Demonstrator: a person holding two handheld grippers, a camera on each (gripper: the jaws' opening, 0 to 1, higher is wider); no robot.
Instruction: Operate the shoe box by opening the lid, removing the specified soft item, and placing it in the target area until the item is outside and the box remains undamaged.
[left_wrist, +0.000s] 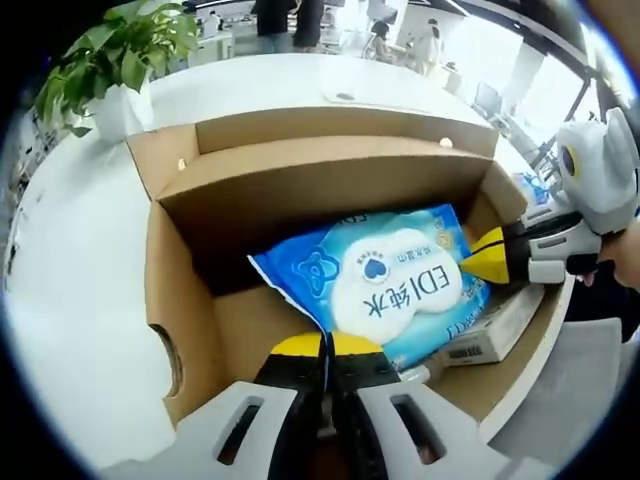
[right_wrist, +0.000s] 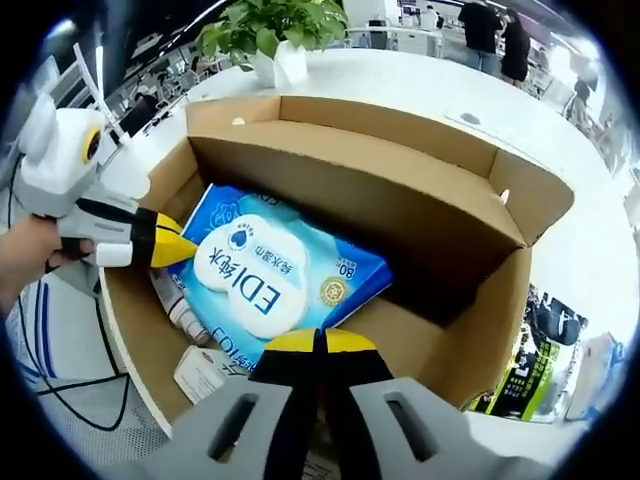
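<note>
Both my claws, left claw (left_wrist: 325, 350) and right claw (right_wrist: 318, 345), are pinched shut on opposite edges of the blue wet-wipes pack (right_wrist: 275, 285). I'm judging a two-sided grip lifts it level out of the open cardboard box (right_wrist: 480, 300) without snagging the flap.

At the upper left of the left gripper view we see a potted plant (left_wrist: 118, 62) with green leaves in a white pot, standing on a white table (left_wrist: 70, 260) that runs down the left side of the frame. In the right gripper view we find it at the top centre, just beyond a carton edge. On the tabletop, near the top centre of the left gripper view, we note a small round dark disc (left_wrist: 345, 97). In the upper right of the right gripper view we make out people (right_wrist: 497, 35) standing far back among office desks. Black cables (right_wrist: 70, 395) trail along the lower left there.
</note>
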